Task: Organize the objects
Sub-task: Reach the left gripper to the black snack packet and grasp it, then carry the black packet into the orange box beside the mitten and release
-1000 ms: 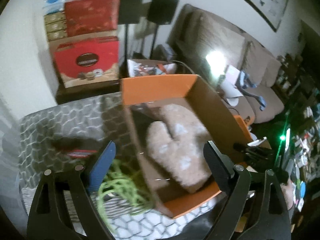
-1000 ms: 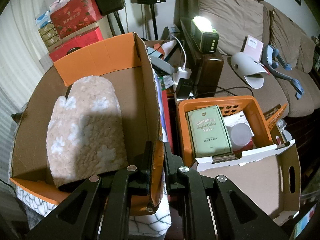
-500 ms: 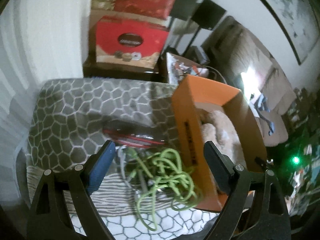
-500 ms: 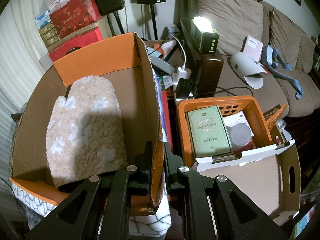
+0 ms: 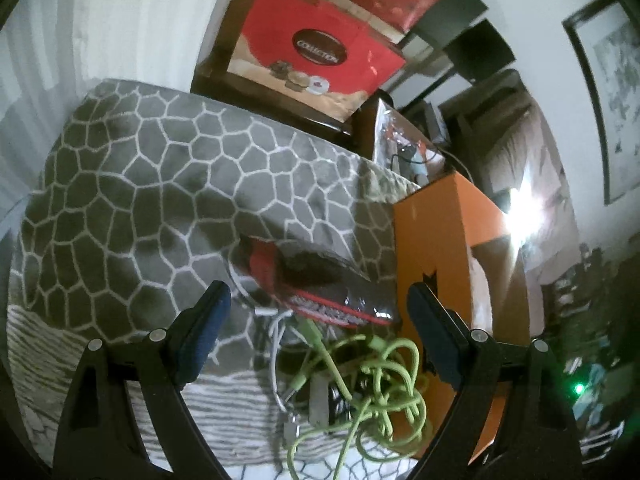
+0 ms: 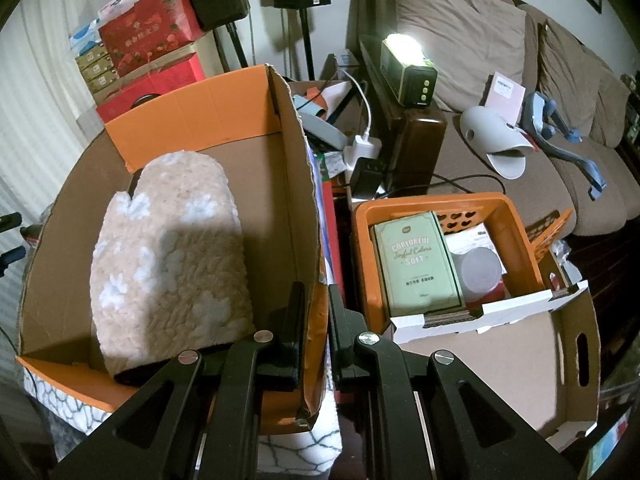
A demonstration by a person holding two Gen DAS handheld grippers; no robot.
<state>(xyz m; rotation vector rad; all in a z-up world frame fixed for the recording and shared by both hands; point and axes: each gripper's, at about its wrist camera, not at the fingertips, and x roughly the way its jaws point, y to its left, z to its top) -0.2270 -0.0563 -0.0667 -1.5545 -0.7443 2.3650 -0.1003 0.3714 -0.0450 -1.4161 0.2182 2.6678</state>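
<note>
An orange cardboard box (image 6: 192, 108) holds a fluffy beige mitten (image 6: 168, 256). My right gripper (image 6: 316, 300) is shut on the box's right wall (image 6: 298, 184). In the left wrist view the box's outer side (image 5: 436, 240) stands at the right. My left gripper (image 5: 316, 308) is open and empty, above a red and black pouch (image 5: 316, 280), a tangled green cable (image 5: 380, 376) and a white cable (image 5: 276, 328) on a grey patterned blanket (image 5: 160, 184).
An orange basket (image 6: 508, 216) with a green box (image 6: 416, 264) sits in a cardboard tray (image 6: 500, 360) right of the box. A sofa (image 6: 480, 60), a lit lamp (image 6: 408, 68) and red gift boxes (image 5: 316, 48) stand behind.
My left gripper has swung left, away from the box's inside and toward the pouch and cables on the blanket. The right gripper has kept its hold on the box wall.
</note>
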